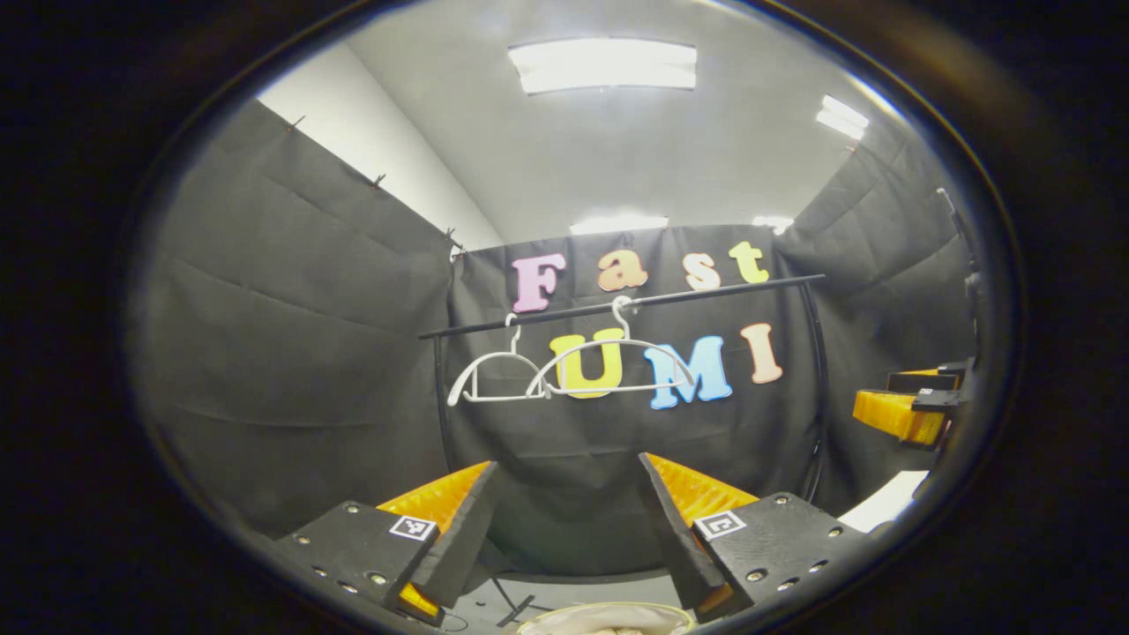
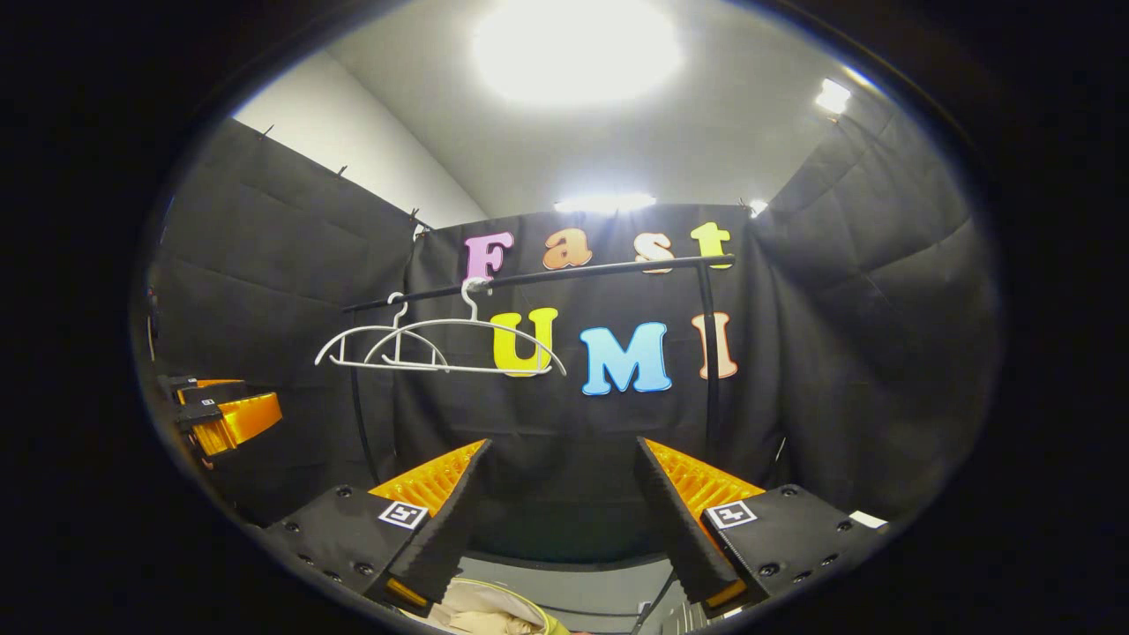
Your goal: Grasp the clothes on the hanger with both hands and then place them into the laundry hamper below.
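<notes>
Plainly bare, both hangers point(image 1: 564, 370) on the rail point(image 1: 617, 304) ahead and above; pale clothes point(image 1: 609, 620) low in the hamper point(image 2: 529, 608), beneath the left gripper point(image 1: 564, 520) and right gripper point(image 2: 556, 511), each spread wide, pinching nothing.

Setting: rigged test booth, lab-type, not a home | black cloth walls point(image 1: 291, 335) pinned up w/ clips on 3 sides | plain white wall point(image 1: 388, 168) + ceiling above cloth | ceiling strip lights point(image 1: 603, 64) | black garment rail point(image 2: 538, 278) w/ two bare white hangers point(image 2: 441, 344) up front
</notes>
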`<state>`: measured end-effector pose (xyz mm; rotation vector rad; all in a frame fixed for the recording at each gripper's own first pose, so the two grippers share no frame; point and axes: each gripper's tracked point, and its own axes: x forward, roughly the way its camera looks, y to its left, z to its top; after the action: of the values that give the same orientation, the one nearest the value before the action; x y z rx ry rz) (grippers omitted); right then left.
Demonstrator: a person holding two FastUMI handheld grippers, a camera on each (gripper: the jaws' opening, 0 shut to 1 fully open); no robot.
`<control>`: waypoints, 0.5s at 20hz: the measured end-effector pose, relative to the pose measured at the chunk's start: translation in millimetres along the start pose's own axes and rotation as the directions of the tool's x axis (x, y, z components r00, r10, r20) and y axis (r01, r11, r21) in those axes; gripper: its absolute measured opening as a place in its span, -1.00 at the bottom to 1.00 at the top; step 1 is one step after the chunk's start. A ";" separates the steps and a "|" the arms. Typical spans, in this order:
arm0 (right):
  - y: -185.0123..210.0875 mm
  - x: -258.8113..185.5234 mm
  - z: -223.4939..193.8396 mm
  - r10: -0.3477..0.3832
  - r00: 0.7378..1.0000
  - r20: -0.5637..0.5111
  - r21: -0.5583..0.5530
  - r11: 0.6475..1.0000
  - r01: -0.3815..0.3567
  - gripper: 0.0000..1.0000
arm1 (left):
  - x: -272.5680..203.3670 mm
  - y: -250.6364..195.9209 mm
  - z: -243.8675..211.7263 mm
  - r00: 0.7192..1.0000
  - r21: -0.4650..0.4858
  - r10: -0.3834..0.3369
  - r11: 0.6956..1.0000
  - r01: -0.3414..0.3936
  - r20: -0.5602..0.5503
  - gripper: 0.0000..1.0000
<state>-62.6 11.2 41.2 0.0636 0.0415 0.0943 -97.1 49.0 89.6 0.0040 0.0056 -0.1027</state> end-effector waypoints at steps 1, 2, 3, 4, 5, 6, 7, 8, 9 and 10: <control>-0.8 -0.4 0.0 0.000 1.000 -0.001 -0.001 1.000 0.000 0.97 | -2.0 0.3 0.2 1.000 -0.001 -0.001 1.000 0.001 0.000 0.82; -0.1 -0.5 -1.2 0.001 1.000 -0.004 -0.001 1.000 -0.001 0.97 | -3.5 0.3 0.5 1.000 -0.001 -0.001 1.000 0.001 -0.002 0.82; -0.4 -0.8 -1.2 0.000 1.000 -0.005 0.000 1.000 0.000 0.97 | -2.4 -0.3 -0.5 1.000 0.001 -0.003 1.000 0.003 -0.003 0.82; -0.7 -1.0 -1.4 0.001 1.000 -0.005 0.000 1.000 -0.001 0.93 | -1.0 0.3 -1.3 1.000 0.002 -0.003 1.000 0.003 -0.004 0.82; -1.4 -0.2 -1.6 -0.001 1.000 -0.005 0.000 1.000 0.001 0.97 | 1.2 -0.6 -1.2 1.000 0.002 -0.004 1.000 0.004 -0.001 0.82; -2.1 -0.7 -2.4 -0.001 1.000 -0.007 -0.001 1.000 0.001 0.93 | 2.4 -1.6 -2.3 1.000 0.001 -0.004 1.000 0.004 -0.003 0.82; -2.0 0.5 -1.9 -0.002 1.000 -0.005 -0.001 1.000 0.002 0.97 | 4.2 -2.8 -2.4 1.000 0.000 -0.004 1.000 0.004 -0.002 0.82; -2.2 1.0 -1.6 -0.003 1.000 -0.005 -0.002 1.000 0.003 0.97 | 7.4 -3.5 -2.9 1.000 -0.001 -0.006 1.000 0.006 -0.003 0.82; -1.8 2.6 -1.1 -0.003 1.000 -0.003 -0.003 1.000 0.003 0.97 | 10.7 -3.3 -4.4 1.000 -0.001 -0.007 1.000 0.007 -0.001 0.83; -2.2 4.3 -0.8 -0.005 1.000 -0.001 -0.004 1.000 0.005 0.97 | 14.0 -3.7 -4.7 1.000 0.000 -0.008 1.000 0.008 0.000 0.83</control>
<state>-58.1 9.5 40.1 0.0597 0.0426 0.0897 -83.6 44.0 84.8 0.0038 0.0058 -0.1110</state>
